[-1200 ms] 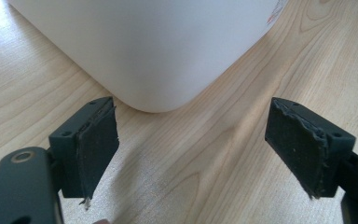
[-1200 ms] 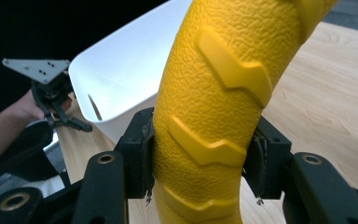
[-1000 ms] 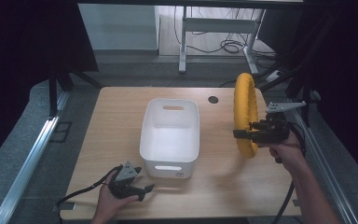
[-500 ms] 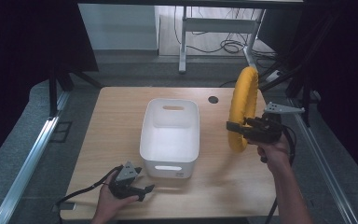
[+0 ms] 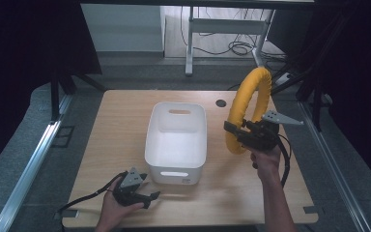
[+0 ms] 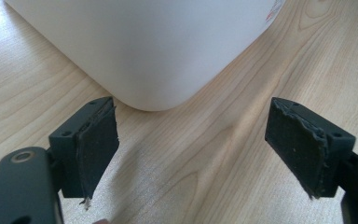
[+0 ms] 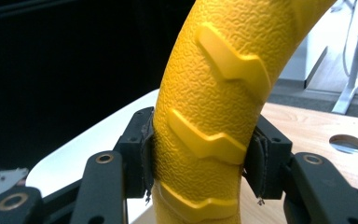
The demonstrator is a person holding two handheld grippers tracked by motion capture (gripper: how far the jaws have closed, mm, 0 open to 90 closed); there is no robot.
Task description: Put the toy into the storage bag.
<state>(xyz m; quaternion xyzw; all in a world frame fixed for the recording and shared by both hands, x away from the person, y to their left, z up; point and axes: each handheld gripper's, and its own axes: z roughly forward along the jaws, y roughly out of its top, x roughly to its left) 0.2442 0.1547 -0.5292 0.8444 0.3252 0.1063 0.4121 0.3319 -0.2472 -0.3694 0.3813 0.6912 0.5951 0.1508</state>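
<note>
- The right tool (image 5: 235, 134) is clamped on a large yellow ring of textured rubber-like material with raised zigzag ridges (image 5: 245, 106); in the right gripper view both black pads press the ring's (image 7: 214, 107) sides, one on each flank.
- The yellow ring stands upright on edge, held above the right half of the light wooden counter (image 5: 125, 125), just beside the right-hand wall of the white rectangular plastic bin (image 5: 176, 140). Whether its lower end touches the counter cannot be told.
- The bin sits at the middle of the counter, its long side running away from the person, with slot handles in its near and far walls.
- The left tool (image 5: 147, 195) rests low at the near left of the counter, close to the bin's near-left corner, held in the person's left hand (image 5: 116, 205).
- In the left gripper view the left tool's (image 6: 191, 154) jaws stand wide apart with nothing between them; bare wood and the rounded corner of the bin (image 6: 154, 46) lie ahead.
- A round hole in the counter (image 5: 221, 103) lies beyond the bin, near the ring.
</note>
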